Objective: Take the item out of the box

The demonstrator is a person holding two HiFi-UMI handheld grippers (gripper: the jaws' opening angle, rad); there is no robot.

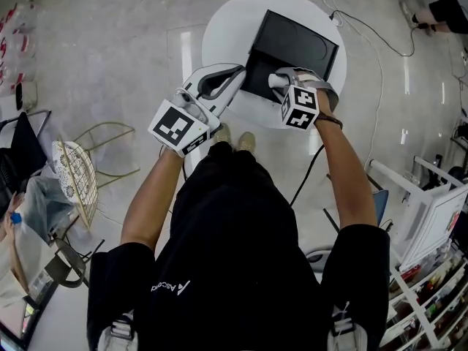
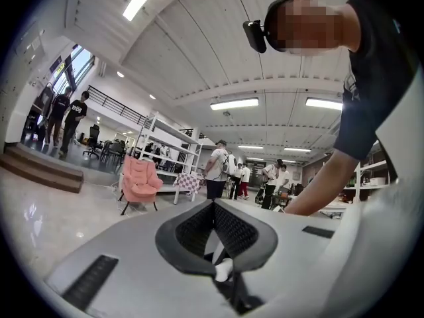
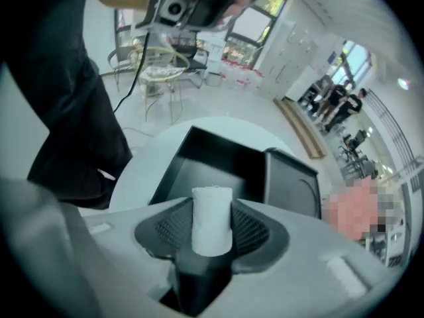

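Right claw (image 3: 212,207) pinches an upright white cylindrical roll (image 3: 212,227), held at the near edge of the open black box (image 1: 292,46). The box sits on a round white surface (image 1: 223,20). Left claw (image 2: 213,207) is pressed together, its tip beside the box's left edge.

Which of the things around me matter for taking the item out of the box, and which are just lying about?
Job in hand: black box, open on the round table; white roll, clamped in the right gripper; left gripper, shut, beside the box.
Lying about: wire chair, floor cable, pink armchair.
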